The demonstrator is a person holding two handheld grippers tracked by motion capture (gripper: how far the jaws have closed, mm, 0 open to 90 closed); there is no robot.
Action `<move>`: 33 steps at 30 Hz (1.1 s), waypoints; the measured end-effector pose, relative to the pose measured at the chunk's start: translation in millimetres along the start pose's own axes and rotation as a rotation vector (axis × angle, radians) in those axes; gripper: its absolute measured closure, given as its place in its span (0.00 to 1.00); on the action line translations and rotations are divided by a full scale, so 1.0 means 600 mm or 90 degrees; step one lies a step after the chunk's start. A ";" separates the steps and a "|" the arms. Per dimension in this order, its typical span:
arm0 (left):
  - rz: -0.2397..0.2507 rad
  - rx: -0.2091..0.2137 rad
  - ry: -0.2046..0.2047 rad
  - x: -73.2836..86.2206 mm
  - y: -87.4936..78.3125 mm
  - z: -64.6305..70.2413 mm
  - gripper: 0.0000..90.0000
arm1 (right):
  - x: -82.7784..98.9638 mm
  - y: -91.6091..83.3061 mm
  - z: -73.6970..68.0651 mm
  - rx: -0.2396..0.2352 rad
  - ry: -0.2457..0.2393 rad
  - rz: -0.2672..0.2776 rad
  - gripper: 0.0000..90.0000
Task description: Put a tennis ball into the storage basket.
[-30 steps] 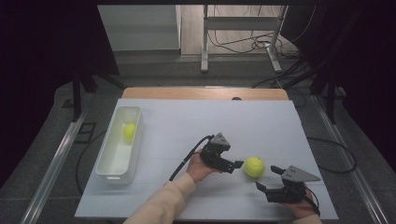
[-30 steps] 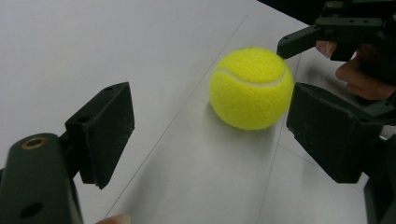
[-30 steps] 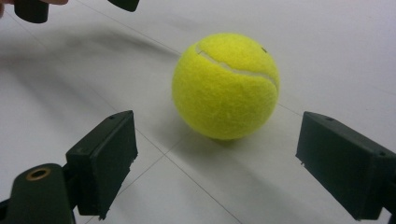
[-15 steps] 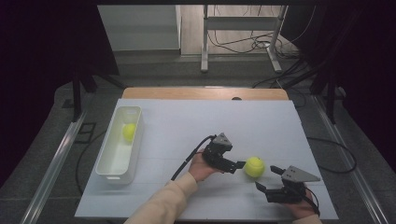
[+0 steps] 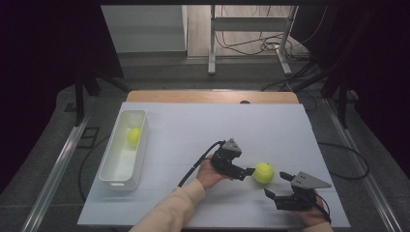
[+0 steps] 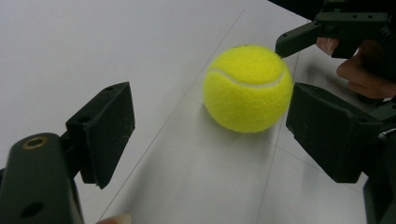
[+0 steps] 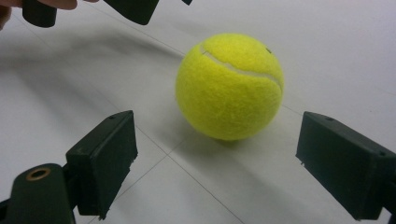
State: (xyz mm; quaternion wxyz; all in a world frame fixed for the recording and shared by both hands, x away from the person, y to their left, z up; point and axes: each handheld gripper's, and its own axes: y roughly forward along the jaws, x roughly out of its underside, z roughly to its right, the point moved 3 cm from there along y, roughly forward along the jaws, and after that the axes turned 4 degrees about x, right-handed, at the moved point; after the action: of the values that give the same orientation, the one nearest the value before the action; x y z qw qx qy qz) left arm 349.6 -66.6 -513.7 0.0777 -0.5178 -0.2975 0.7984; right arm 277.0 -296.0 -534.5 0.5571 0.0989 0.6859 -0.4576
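I am looking at the table [image 5: 193, 130], white-topped, carrying 1 white bin [image 5: 123, 150] at its left side. Inside the bin 1 tennis ball [image 5: 134, 137] is sitting toward the far end. The left gripper [image 5: 247, 170] is pointing at a 2nd tennis ball [image 5: 263, 172] lying free on the table near the right front; its jaws are standing wide apart, with the ball just ahead and nearer 1 jaw. The right gripper [image 5: 277, 185] is sitting just beside that ball, jaws also apart, holding nothing. I am judging the step as the approach to a grasp. Next move calls for centring the ball between the left jaws, then closing.
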 end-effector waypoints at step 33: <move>-0.014 0.009 -0.002 0.004 0.021 -0.003 0.19 | 0.000 0.001 -0.001 -0.003 -0.006 0.000 0.14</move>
State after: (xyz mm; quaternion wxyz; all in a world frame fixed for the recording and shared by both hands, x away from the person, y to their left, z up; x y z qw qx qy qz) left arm 352.4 -75.4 -523.0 0.0897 -0.5126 -0.2978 0.8003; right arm 276.8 -295.4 -534.8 0.5604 0.0954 0.6845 -0.4564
